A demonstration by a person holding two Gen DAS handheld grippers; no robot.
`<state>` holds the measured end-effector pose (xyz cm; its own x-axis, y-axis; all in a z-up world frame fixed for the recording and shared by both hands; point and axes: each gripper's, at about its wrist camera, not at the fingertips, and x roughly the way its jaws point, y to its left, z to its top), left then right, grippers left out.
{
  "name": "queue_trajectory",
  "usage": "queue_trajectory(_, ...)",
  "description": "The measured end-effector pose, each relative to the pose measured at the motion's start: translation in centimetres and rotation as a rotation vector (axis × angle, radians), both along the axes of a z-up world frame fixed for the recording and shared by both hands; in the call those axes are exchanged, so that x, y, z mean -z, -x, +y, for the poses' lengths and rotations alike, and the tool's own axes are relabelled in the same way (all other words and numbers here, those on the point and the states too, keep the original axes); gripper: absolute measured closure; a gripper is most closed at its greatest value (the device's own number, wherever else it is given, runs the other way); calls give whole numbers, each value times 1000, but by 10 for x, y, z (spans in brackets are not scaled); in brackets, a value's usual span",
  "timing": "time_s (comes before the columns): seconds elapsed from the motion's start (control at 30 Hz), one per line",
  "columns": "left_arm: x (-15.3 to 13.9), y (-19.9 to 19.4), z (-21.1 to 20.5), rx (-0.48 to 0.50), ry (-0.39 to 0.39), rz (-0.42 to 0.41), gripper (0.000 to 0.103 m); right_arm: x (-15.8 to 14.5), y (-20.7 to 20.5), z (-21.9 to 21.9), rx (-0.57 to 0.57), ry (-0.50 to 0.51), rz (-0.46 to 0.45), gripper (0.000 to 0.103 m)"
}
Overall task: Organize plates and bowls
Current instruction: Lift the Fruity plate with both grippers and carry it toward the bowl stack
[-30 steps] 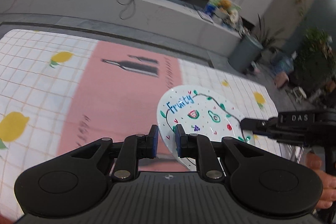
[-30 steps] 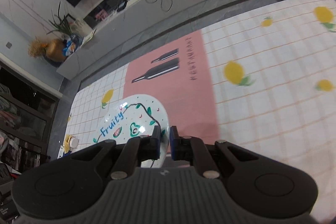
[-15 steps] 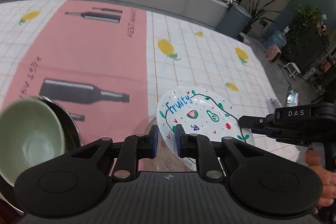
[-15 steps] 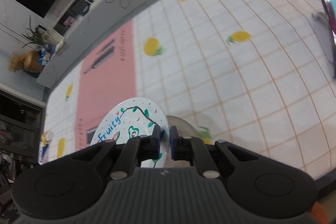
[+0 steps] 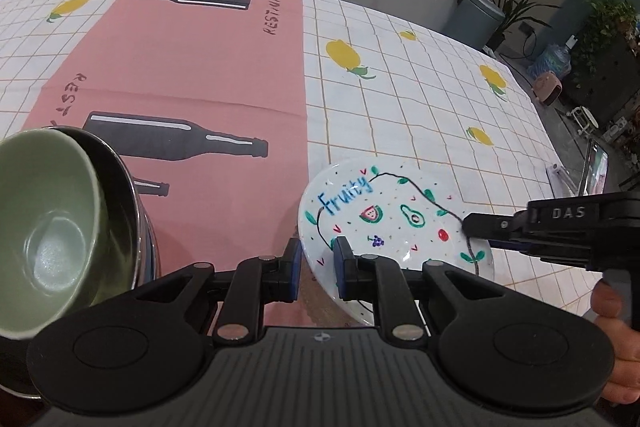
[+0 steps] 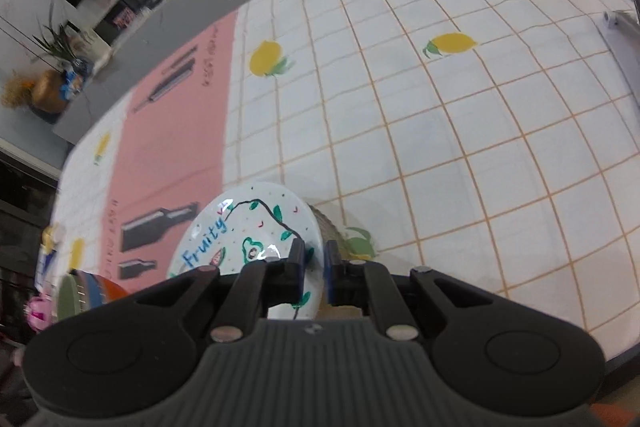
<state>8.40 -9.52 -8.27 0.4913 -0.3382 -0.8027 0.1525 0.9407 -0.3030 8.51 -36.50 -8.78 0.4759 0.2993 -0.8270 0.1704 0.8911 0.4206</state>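
A white plate [image 5: 394,217] with "Fruity" lettering and fruit drawings is held above the tablecloth by both grippers. My left gripper [image 5: 316,267] is shut on its near left rim. My right gripper [image 6: 314,265] is shut on the opposite rim; its black fingers [image 5: 492,227] show in the left wrist view. The plate [image 6: 244,235] also shows in the right wrist view. A green bowl [image 5: 48,227] sits tilted inside a steel bowl [image 5: 124,187] at the left.
The table wears a white checked cloth with lemons [image 5: 420,99] and a pink strip printed with bottles [image 5: 180,75]. A phone on a stand [image 5: 596,167] stands at the right edge. A stack of colored dishes [image 6: 80,291] shows at the right wrist view's lower left.
Both grippers carried the plate back toward the table's near side and lowered it. The green and steel bowls came into the left wrist view and now loom closer.
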Motion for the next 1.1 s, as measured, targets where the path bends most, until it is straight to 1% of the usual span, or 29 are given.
queue_trajectory(0.1, 2, 0, -1, 8, -8, 0, 85, 3, 0, 1, -12, 7, 7, 94)
queue_trajectory(0.23, 7, 0, -3, 25, -10, 11, 85, 2, 2, 4, -27, 47, -6, 94)
queue_trajectory(0.37, 9, 2, -7, 46, -47, 5, 84, 3, 3, 7, -41, 69, -2, 93)
queue_trajectory(0.6, 14, 1, -7, 64, -45, 22, 85, 3, 3, 11, -53, 106, -15, 92)
queue_trajectory(0.77, 15, -1, -6, 59, -34, 31, 85, 1, 6, 20, -89, 163, -34, 88)
queue_trajectory(0.8, 15, -1, -5, 59, -32, 32, 85, 1, 6, 21, -94, 169, -37, 86)
queue_trajectory(0.9, 13, 0, -5, 55, -25, 22, 85, 2, 6, 20, -86, 164, -35, 79)
queue_trajectory(0.97, 11, 0, -4, 47, -26, 10, 85, 0, 6, 17, -73, 140, -43, 79)
queue_trajectory(1.0, 10, 1, -3, 41, -29, 6, 84, -1, 7, 15, -64, 132, -51, 79)
queue_trajectory(1.07, 9, 0, -2, 30, -36, -1, 74, -3, 8, 13, -44, 125, -58, 78)
queue_trajectory(1.1, 9, 0, -1, 30, -33, -2, 72, -2, 8, 12, -33, 122, -54, 78)
